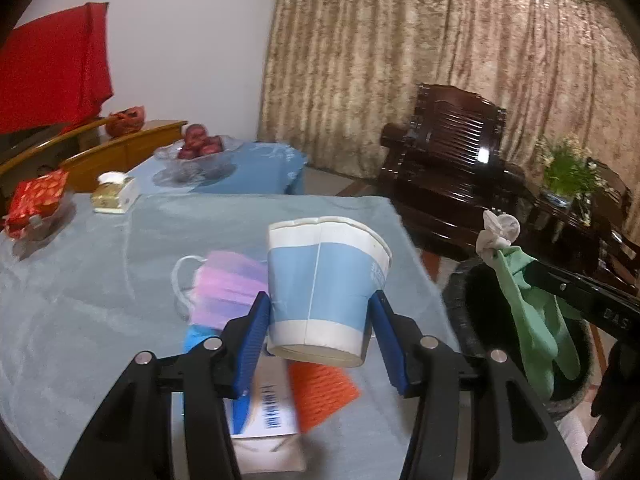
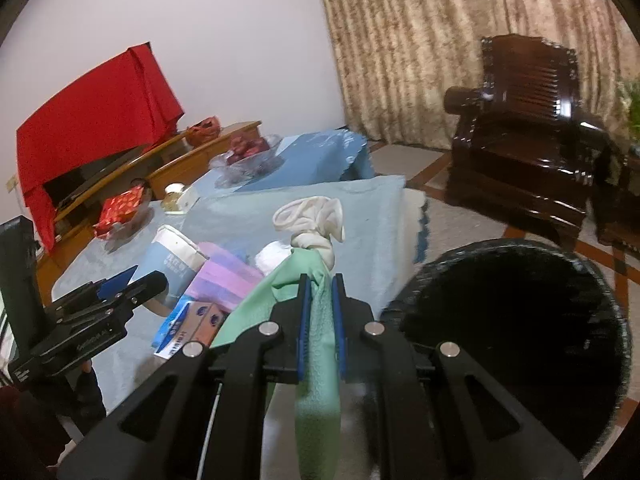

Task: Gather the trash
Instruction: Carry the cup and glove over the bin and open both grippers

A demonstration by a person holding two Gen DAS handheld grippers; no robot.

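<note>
Left gripper (image 1: 320, 320) clamps light, crushable paper cup (image 1: 326, 288) mid-wall; right gripper (image 2: 320, 312) pinches limp green glove (image 2: 316, 360), probably rubber.

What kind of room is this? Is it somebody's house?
Probably a living room in a home. There is a carved dark wooden armchair, long patterned curtains over the far wall, and a bowl of red fruit on a low table with a blue cloth.
</note>
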